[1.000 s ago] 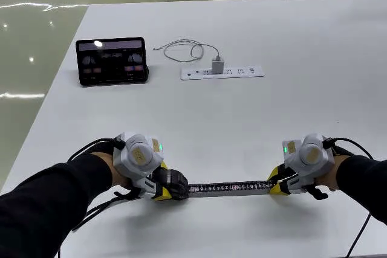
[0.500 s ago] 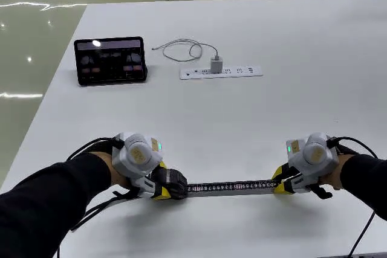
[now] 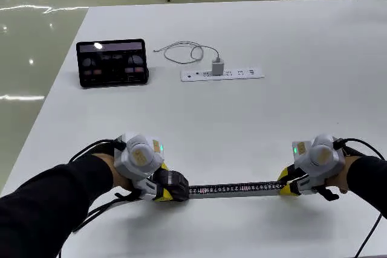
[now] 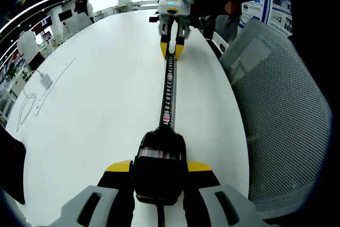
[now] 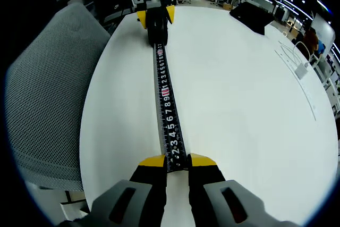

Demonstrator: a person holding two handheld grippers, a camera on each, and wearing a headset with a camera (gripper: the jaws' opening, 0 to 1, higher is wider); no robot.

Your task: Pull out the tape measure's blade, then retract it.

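The head view looks down across the bench [image 3: 242, 125] from its near edge. The left gripper view rides low, close behind the tape measure case [image 4: 159, 166], facing along the blade [image 4: 168, 86] to the right gripper [image 4: 171, 52]. The right gripper view faces back at the left gripper [image 5: 155, 18]. All share the blade, and seemingly the power strip [image 3: 222, 73].

The table [image 3: 272, 119] holds one tape measure [image 3: 172, 183], two grippers (left gripper [image 3: 162, 194], right gripper [image 3: 286, 186]), one tablet [image 3: 112, 62], one power strip [image 3: 222, 73] and one charger [image 3: 217, 65].

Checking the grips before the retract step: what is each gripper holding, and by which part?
The left gripper clamps the tape measure case by its two sides; the right gripper pinches the blade at its free end.
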